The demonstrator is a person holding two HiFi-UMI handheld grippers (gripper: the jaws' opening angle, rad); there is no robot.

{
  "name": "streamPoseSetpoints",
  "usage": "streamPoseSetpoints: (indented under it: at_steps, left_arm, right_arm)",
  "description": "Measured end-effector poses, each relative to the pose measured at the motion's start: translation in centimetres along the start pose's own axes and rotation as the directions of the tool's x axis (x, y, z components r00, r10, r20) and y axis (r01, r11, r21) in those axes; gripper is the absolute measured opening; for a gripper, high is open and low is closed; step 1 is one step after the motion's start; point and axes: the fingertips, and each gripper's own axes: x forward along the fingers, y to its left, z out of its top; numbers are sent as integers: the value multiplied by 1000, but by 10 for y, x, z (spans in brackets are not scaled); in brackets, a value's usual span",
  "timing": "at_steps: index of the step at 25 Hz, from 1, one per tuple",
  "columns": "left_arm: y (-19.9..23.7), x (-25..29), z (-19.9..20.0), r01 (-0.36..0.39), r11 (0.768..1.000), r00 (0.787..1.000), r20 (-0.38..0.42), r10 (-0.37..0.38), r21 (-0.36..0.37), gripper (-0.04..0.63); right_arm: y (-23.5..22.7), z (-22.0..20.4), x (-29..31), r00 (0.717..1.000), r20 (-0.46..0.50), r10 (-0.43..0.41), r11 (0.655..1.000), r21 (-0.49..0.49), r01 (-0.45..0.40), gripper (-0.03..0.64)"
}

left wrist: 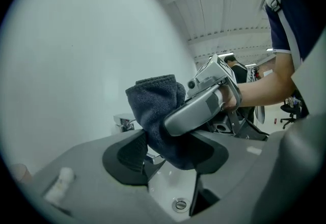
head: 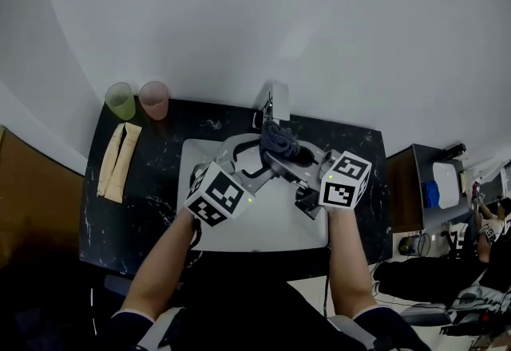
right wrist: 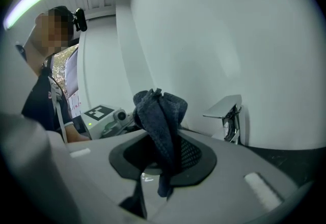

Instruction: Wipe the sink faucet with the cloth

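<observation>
We hold cloth bunched in right gripper, jaws half closed, pinching it just in front of faucet, not touching. Left gripper spread wide, gripping nothing, cloth tail between jaws. Risk: loose pinch drops cloth into sink below faucet.

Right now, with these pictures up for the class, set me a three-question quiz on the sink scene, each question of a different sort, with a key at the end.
1. Multiple choice: what holds the dark cloth? A) the right tongs B) a bare hand C) nothing, it lies flat in the basin.
2. True or false: a green cup and a pink cup stand on the black counter.
3. Short answer: which fixture stands behind the cloth, by the wall?
Key: 1 A. 2 True. 3 The faucet.
</observation>
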Motion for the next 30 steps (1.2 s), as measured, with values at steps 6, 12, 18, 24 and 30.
streamPoseSetpoints:
  at_steps: [6,12,18,24,30]
  left_arm:
    - [22,-15,-8,15,996,1000,29,-12,-89,115]
    - [66,-29,-29,-60,989,998,-15,59,-134,112]
    - [78,-21,-41,-28,979,999,-41,20,-200,112]
    - [53,2,-48,52,973,997,-51,-65,-224,112]
    - [77,25,-55,-20,965,998,-69,2,-263,112]
  right_arm:
    - [4,4,4,998,61,-12,1000,29,11,192]
    - [-18,-2,-8,977,65,-204,976,-67,208,183]
    - [-32,-27,0,945,-48,-324,924,-231,305,120]
    - [-48,-40,-6,912,-100,-399,891,-279,359,23]
    - [-47,-39,-6,915,-109,-389,888,-307,341,12]
